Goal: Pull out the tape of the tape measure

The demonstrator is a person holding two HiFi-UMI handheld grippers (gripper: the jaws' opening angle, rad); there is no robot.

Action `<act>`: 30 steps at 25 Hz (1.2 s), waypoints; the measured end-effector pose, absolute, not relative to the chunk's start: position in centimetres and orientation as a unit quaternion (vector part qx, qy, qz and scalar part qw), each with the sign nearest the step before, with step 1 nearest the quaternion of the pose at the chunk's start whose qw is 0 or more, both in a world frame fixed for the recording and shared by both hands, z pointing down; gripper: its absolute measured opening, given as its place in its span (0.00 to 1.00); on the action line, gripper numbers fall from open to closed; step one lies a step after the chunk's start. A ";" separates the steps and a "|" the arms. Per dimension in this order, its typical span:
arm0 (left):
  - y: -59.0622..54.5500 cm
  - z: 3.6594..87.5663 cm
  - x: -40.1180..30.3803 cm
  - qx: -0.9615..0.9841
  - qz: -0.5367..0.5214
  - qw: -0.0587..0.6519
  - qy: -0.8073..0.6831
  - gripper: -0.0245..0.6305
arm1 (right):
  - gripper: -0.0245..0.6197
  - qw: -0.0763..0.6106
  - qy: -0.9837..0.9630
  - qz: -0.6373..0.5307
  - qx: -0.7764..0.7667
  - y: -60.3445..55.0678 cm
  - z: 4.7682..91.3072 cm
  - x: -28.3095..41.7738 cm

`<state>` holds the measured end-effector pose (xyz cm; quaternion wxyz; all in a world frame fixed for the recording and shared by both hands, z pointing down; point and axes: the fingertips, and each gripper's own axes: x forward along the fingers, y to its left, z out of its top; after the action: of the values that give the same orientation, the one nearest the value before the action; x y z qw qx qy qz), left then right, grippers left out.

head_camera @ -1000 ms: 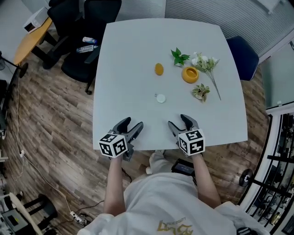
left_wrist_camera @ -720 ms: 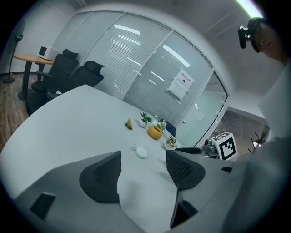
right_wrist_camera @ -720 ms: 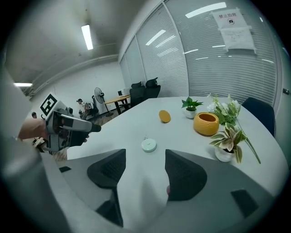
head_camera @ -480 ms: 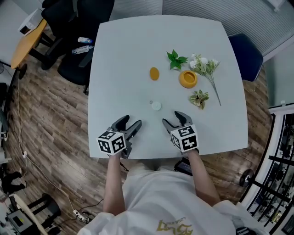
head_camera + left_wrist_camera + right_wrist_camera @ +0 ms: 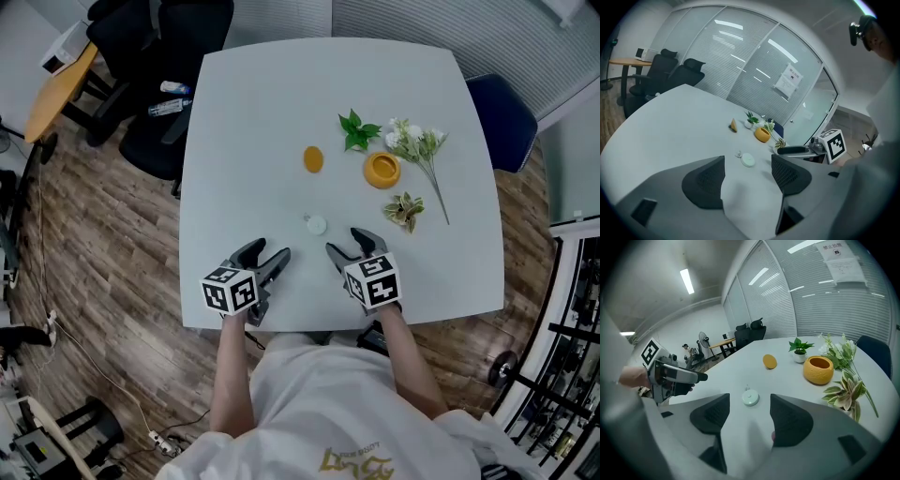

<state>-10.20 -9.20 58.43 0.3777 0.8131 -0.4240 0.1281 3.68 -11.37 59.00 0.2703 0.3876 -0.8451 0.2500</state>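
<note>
Holds left tongs [image 5: 267, 255] and right tongs [image 5: 349, 246] open and empty over the near edge of the surface [image 5: 281, 112], both aimed at the small round tape measure [image 5: 317, 225] lying just beyond, nearer the right pair, likely to pin its case and draw the tape.

We are seeing an orange pot [image 5: 382, 170] sitting on the white table [image 5: 253, 122] beside a green plant [image 5: 355, 129] and white flowers [image 5: 417, 142], an orange disc [image 5: 313, 158] lying apart.
</note>
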 end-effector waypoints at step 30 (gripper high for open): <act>-13.8 63.2 -9.8 0.803 0.141 0.414 -0.405 0.48 | 0.47 0.393 -0.852 0.167 0.303 -14.7 66.3 -2.0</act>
<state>-9.85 -13.78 63.16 0.4140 0.8030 -0.4051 0.1405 -2.03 -14.67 66.28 0.3934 0.3030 -0.8518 0.1671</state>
